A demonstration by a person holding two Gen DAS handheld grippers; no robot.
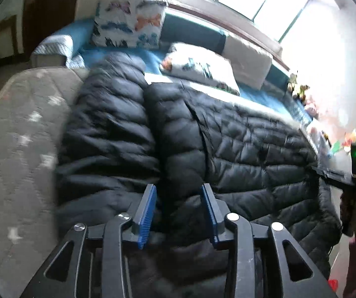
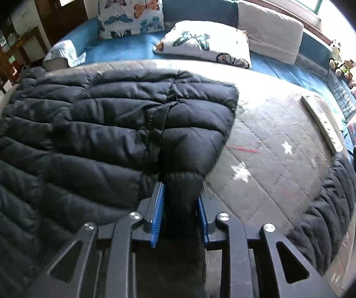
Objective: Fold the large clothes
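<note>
A large black quilted puffer jacket (image 1: 227, 144) lies spread over a grey quilted mat with white stars (image 1: 21, 129), which sits in front of a blue cushioned bench (image 2: 133, 44) under a bright window. The left gripper (image 1: 179, 211), with black arms and blue ribbed pads, has its jaws set apart around a raised fold of the jacket near the garment's lower edge; padding bulges up between the pads, so it appears to grip that fold. The right gripper (image 2: 180, 211) grasps a narrow dark strip of the jacket (image 2: 118, 129) at its near corner, pads pressing on both sides. Butterfly-print white pillows (image 2: 130, 10) and a plain grey cushion (image 2: 269, 32) rest on the bench, and stuffed toys (image 2: 341, 62) sit at its far right end.
</note>
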